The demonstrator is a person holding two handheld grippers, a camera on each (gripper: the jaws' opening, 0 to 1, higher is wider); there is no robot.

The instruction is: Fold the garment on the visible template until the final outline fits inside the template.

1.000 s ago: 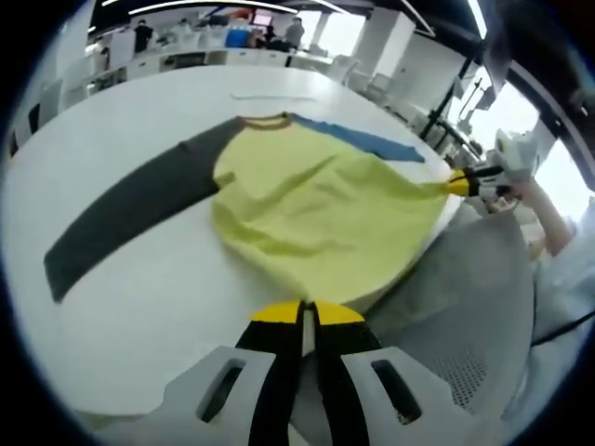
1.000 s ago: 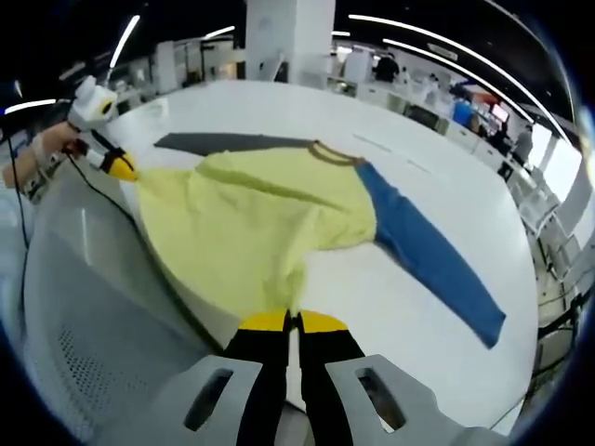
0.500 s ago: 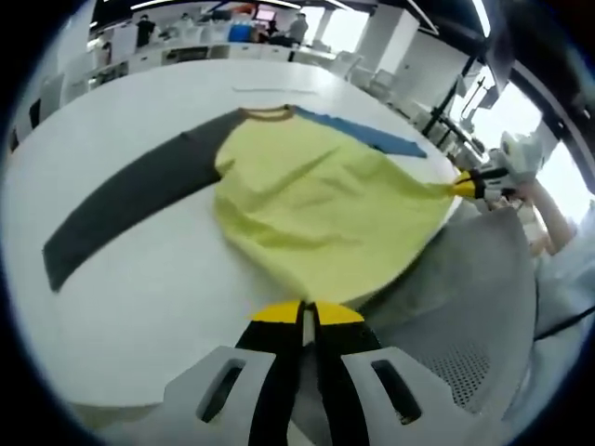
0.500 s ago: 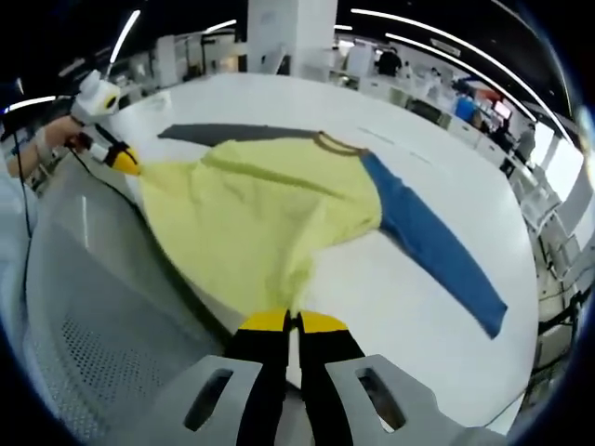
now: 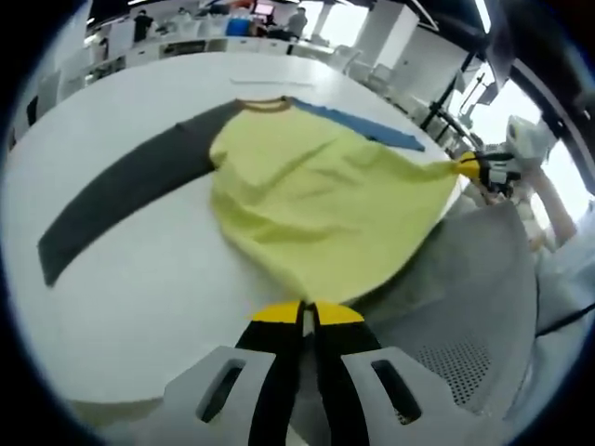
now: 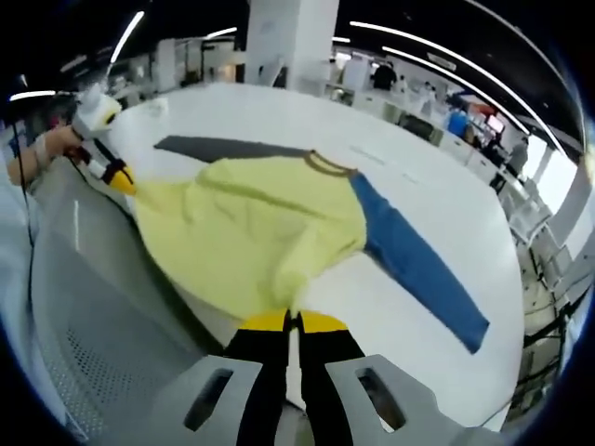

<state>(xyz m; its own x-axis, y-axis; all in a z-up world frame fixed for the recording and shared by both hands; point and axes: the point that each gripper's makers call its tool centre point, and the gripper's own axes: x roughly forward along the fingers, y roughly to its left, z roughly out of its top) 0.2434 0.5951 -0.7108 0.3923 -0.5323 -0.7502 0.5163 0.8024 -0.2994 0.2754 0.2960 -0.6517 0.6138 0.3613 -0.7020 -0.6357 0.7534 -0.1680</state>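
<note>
The yellow shirt (image 5: 316,200) lay across the white table (image 5: 139,279), its hem hanging past the near edge. The left gripper (image 5: 308,311) and the right gripper (image 6: 291,321) each pinched a hem corner, jaws pressed together.

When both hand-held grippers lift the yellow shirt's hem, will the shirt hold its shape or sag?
The yellow shirt will probably sag: its body already wrinkles and drapes over the table edge. It looks light, since pinched corners alone stretch it. The grey sleeve and blue sleeve would likely trail limply.
</note>
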